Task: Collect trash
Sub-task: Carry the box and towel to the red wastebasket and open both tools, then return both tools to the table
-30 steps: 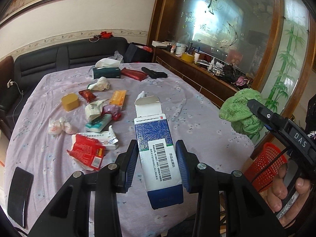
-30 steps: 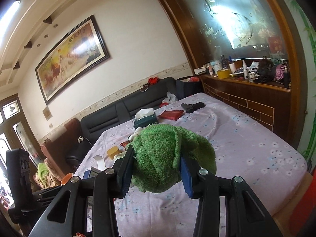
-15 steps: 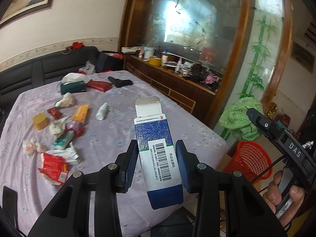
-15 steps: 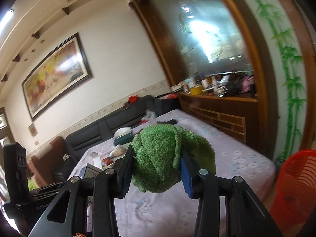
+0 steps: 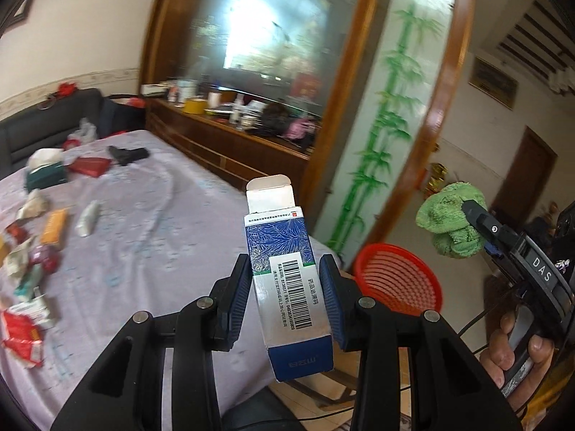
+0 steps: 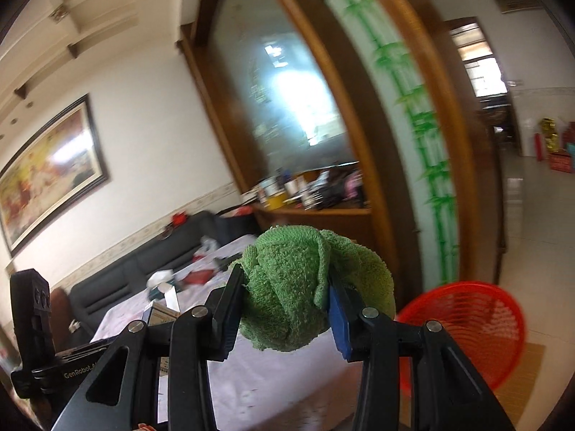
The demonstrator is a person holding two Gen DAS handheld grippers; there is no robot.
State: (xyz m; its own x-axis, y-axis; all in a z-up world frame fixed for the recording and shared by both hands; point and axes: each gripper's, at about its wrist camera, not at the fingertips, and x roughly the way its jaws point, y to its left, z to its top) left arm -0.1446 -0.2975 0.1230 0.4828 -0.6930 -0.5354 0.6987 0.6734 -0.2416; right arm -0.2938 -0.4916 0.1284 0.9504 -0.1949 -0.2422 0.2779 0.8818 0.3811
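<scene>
Blue box (image 5: pixel 287 280) clamped in left claw (image 5: pixel 285 298); green towel (image 6: pixel 298 291) clamped in right claw (image 6: pixel 285 309).

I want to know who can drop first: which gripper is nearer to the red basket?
Probably the right gripper: with its green cloth, it hangs beside the red basket. The left gripper, gripping the blue carton, is over the table edge.

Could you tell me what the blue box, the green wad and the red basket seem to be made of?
Blue box: thin printed cardboard, slightly glossy, judging by its folded white flap and barcode. Green wad: looped terry cloth, matte and fuzzy. Red basket: likely moulded plastic, with thin slatted ribs and a smooth rim.
</scene>
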